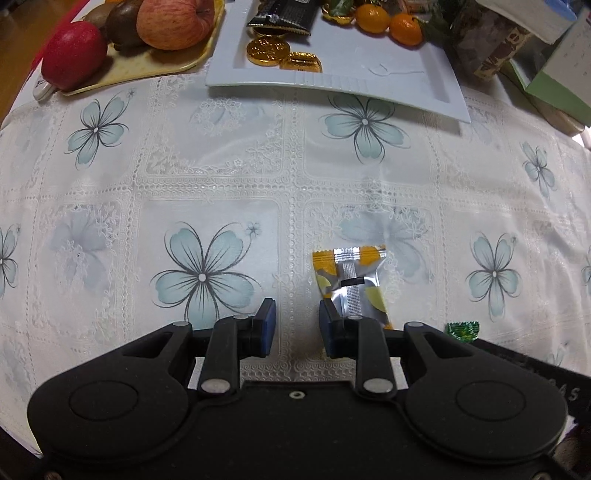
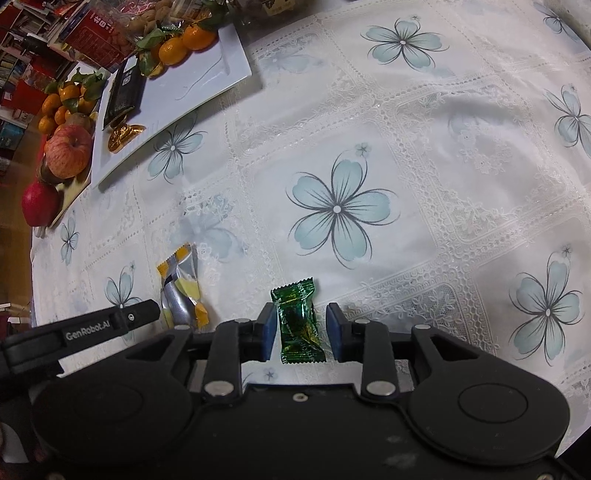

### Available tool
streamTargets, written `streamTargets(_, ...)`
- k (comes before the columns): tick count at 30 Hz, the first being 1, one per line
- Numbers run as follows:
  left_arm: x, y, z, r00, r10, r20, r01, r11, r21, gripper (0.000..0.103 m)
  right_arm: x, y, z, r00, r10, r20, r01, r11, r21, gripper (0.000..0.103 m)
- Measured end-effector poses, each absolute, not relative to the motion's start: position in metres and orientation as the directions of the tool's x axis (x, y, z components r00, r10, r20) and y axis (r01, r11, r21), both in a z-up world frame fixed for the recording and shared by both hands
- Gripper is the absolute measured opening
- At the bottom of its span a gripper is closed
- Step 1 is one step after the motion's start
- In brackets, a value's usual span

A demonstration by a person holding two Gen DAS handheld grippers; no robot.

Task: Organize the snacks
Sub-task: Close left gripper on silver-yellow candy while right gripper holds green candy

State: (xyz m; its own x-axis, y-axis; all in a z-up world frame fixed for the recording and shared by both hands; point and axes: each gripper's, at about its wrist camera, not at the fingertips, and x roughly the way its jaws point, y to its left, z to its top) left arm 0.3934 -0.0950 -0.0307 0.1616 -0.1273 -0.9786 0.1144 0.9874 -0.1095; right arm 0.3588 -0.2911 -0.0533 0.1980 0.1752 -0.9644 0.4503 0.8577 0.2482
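Both pairs of jaws stand apart above a counter draped in white lace cloth printed with pale blue flowers [image 1: 202, 277].

The left gripper [image 1: 297, 328] has its jaws parted with only cloth between them; a small yellow-and-silver foil candy packet [image 1: 351, 284] lies flat just beside its right-hand blue pad, at about one o'clock from it. The right gripper [image 2: 301, 330] has its jaws parted around a small green foil-wrapped candy [image 2: 299, 321] lying on the cloth, a gap showing on each side. In the left wrist view, a white rectangular ceramic tray [image 1: 369, 83] sits at twelve o'clock, carrying gold foil coins [image 1: 267, 50], a black snack packet [image 1: 284, 16] and small orange mandarins [image 1: 406, 29]. At eleven o'clock, a yellow plastic tray [image 1: 147, 68] bears red apples [image 1: 74, 53].
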Motion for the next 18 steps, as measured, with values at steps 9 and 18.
streamTargets(9,0.393,-0.106,-0.021,0.171,-0.186,-0.968,0.134,0.977,-0.164,0.036,0.363,-0.269,-0.066,0.164,0.144,-0.976,0.401,0.894,0.199,0.036)
streamTargets(18,0.401,-0.112,-0.029,0.165,-0.205,-0.965,0.097,0.977,-0.191,0.036,0.363,-0.265,-0.073,0.150,0.114,-0.982,0.377,0.912,0.163,0.036)
